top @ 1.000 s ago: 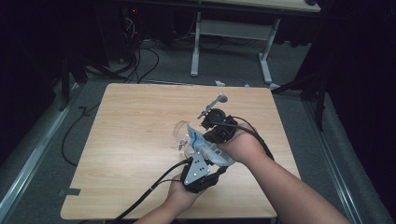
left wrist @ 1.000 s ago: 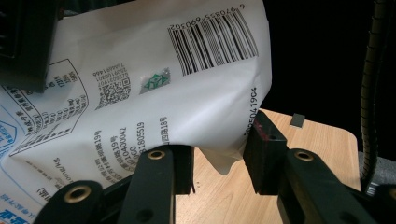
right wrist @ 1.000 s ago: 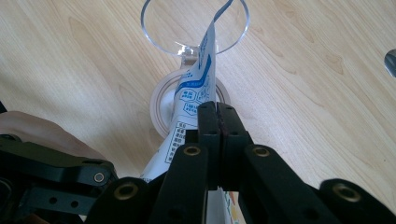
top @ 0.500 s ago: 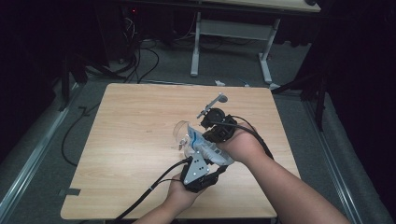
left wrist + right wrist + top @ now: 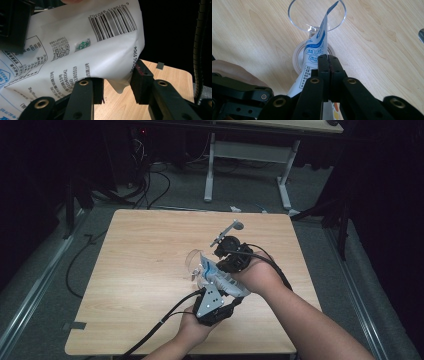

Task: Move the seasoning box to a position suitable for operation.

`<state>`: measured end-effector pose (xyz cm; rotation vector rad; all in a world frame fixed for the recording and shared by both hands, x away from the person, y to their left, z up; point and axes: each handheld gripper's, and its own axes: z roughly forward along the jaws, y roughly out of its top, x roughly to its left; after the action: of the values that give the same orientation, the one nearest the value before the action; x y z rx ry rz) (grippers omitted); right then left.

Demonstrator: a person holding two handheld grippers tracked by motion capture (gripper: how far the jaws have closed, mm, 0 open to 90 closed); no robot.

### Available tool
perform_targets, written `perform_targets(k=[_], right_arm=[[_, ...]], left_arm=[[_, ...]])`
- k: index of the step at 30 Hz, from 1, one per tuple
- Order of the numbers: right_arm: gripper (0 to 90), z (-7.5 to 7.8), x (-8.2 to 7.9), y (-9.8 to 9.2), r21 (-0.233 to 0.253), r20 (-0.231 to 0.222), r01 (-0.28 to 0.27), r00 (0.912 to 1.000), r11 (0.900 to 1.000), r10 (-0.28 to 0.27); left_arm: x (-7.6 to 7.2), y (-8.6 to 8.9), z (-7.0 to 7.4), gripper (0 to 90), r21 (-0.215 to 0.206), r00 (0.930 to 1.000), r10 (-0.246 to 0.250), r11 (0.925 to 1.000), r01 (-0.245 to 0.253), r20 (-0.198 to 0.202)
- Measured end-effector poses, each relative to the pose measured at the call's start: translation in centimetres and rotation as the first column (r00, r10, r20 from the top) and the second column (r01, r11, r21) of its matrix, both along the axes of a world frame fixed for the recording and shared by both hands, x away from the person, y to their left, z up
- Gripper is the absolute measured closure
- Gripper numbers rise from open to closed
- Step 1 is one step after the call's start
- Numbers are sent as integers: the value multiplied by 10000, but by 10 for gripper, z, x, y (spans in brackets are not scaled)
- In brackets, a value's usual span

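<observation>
Both forearms are bare — no sleeves show. The left black two-jaw gripper [image 5: 216, 296] carries a grey three-cornered plate and a black cable. The right black two-jaw gripper [image 5: 328, 61] has brass-ringed pivot screws — and matte black pads.

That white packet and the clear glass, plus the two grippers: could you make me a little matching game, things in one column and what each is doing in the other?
Things:
1. packet
2. glass
3. right gripper
4. left gripper

States:
A. jaws apart around the packet's corner
B. clear, standing on the table
C. tip pointing into the glass
D. jaws pinched shut on the packet

Pairs: 1-C, 2-B, 3-D, 4-A
</observation>
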<state>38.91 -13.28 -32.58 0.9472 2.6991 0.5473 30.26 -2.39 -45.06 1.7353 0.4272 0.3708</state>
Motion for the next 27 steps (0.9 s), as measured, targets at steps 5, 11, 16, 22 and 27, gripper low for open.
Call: perform_targets(k=[5, 11, 16, 22, 27], right_arm=[[900, -1, 1, 1, -29, 15, -41, 10000, 10000, 41], [900, -1, 1, 2, -35, 20, -50, 10000, 10000, 50], [900, 0, 1, 3, 3, 54, -80, 10000, 10000, 80], [900, 1, 1, 3, -14, 47, -70, 10000, 10000, 70], [900, 1, 1, 3, -20, 63, -97, 9999, 10000, 97]], left_arm=[[0, 0, 0, 668, -19, 10000, 26, 10000, -26, -9], [1, 1, 0, 668, -36, 10000, 79, 10000, -79, 16], [1, 2, 1, 668, -46, 10000, 84, 10000, -84, 44], [0, 2, 1, 669, -33, 9999, 84, 10000, -84, 56], [0, 2, 1, 669, -47, 9999, 92, 9999, -91, 67]])
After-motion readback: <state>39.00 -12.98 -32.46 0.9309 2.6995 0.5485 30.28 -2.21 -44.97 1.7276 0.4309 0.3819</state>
